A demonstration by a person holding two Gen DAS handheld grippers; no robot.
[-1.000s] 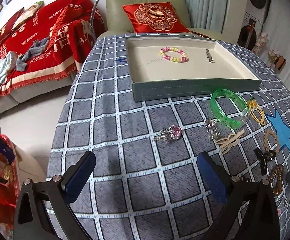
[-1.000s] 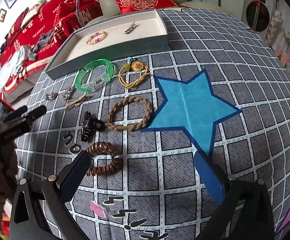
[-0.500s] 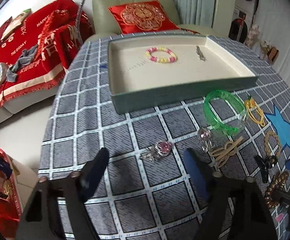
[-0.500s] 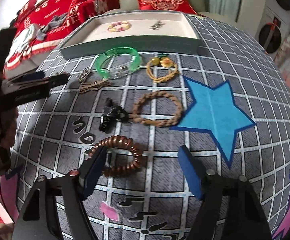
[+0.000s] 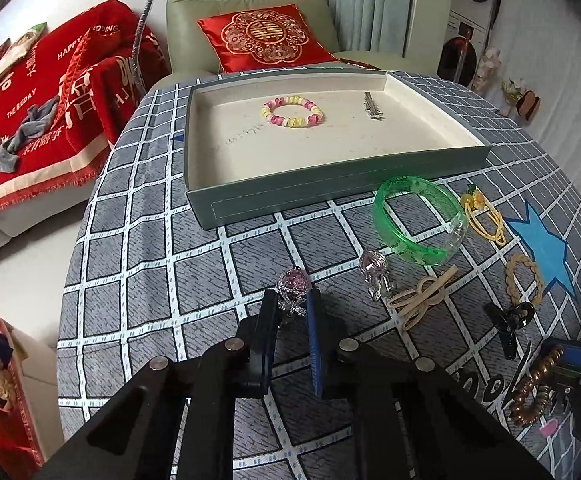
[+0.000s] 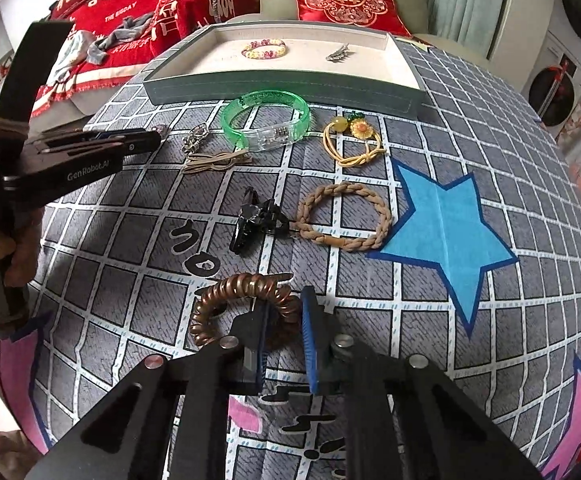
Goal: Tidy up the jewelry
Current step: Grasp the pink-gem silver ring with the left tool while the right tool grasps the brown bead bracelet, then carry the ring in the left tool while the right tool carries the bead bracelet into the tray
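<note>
My left gripper (image 5: 292,300) is shut on a pink-stone brooch (image 5: 292,285) lying on the grey checked tablecloth. My right gripper (image 6: 286,304) is shut on the right side of a brown spiral hair tie (image 6: 230,300). The grey jewelry tray (image 5: 330,188) stands farther back and holds a pink-yellow bead bracelet (image 5: 292,111) and a silver clip (image 5: 372,106). The left gripper also shows in the right wrist view (image 6: 150,142).
Loose on the cloth: a green bangle (image 5: 420,220), a silver pendant (image 5: 374,270), a beige clip (image 5: 422,296), a yellow flower hair tie (image 6: 356,138), a braided tan band (image 6: 344,216), a black claw clip (image 6: 254,224). An armchair and a red-covered sofa stand behind.
Both grippers moved forward and down and closed: the left onto the pink brooch, the right onto the brown spiral hair tie.
</note>
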